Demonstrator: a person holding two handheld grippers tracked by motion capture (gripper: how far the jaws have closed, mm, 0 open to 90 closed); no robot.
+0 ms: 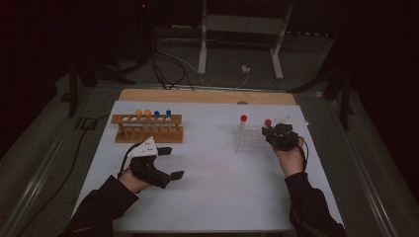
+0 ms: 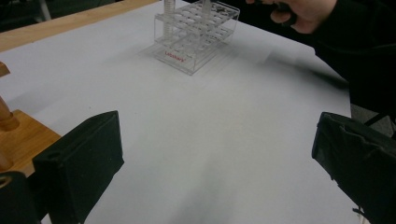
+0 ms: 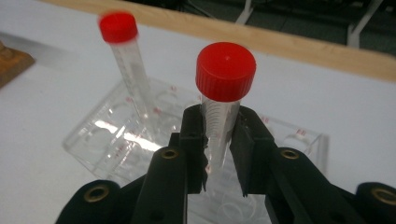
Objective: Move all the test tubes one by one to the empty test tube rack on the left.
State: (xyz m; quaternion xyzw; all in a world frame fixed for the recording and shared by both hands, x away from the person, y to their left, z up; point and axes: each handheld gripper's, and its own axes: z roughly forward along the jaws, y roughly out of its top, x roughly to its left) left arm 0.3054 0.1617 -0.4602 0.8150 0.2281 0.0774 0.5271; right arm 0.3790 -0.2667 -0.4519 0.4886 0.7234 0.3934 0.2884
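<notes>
Right now my right hand-held gripper (image 3: 218, 140) is pinching a red-capped tube (image 3: 223, 100) just below its cap, the tube standing in the clear rack (image 3: 109, 140), on the rack's side nearest my right hand. A second red-capped tube (image 3: 122, 60) stands in the same rack, farther from that gripper. My left hand-held gripper (image 1: 168, 163) rests spread and empty in front of the wooden rack (image 1: 147, 128), which carries two orange-capped and two blue-capped tubes. I judge the gripped tube seated or about to lift; which, I cannot tell, and the wooden rack's four look untouched

Wooden rack (image 1: 147, 129) with capped tubes (image 1: 153, 114)
</notes>
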